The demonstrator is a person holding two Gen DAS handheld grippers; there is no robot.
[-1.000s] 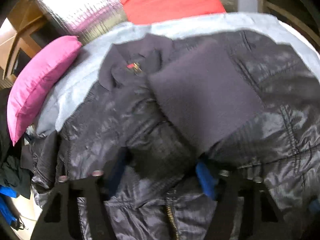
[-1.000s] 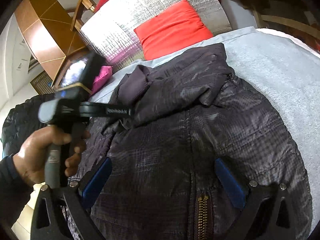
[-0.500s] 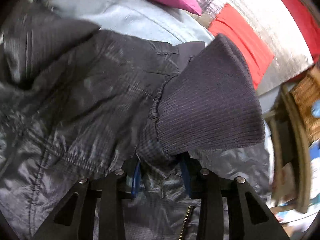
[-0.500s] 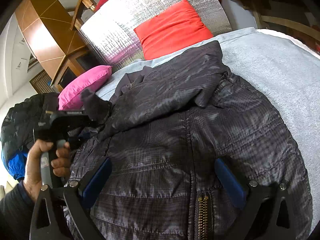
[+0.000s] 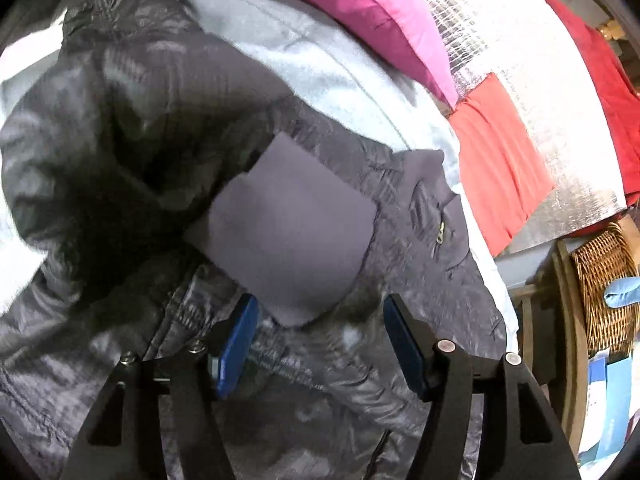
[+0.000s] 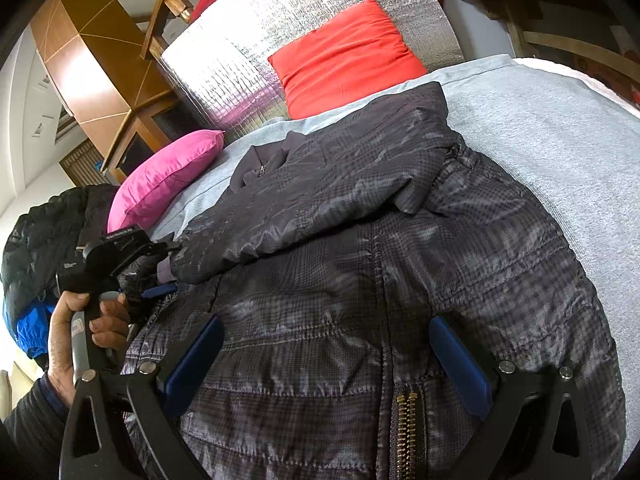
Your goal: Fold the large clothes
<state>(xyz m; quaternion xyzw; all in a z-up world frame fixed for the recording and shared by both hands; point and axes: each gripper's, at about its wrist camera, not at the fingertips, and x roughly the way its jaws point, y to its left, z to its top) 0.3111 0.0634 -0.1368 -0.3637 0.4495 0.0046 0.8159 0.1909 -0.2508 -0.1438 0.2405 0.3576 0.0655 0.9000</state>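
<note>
A dark quilted jacket [image 6: 400,272] lies front up on the grey bed cover [image 6: 540,128], zipper [image 6: 404,420] towards me. One sleeve [image 6: 320,208] is folded across its chest. That sleeve's knit cuff [image 5: 288,232] rests just ahead of my left gripper [image 5: 320,320]. Its jaws are opening, and the cuff's lower edge lies loose between the blue pads [image 5: 236,336] with a gap on the right. In the right wrist view a hand [image 6: 92,320] holds the left gripper [image 6: 160,280] at the jacket's left edge. My right gripper [image 6: 324,332] hovers open over the jacket's lower front.
A pink pillow [image 6: 164,176] and a red pillow [image 6: 344,52] lean on a silver foil panel [image 6: 248,48] at the bed's head. Another dark jacket with blue fabric [image 6: 36,240] is piled at the left. A wicker basket [image 5: 604,284] stands beside the bed.
The left gripper rolled and carried the sleeve cuff across to the jacket's left side, then spread its jaws off the cuff. The right gripper has not moved.
</note>
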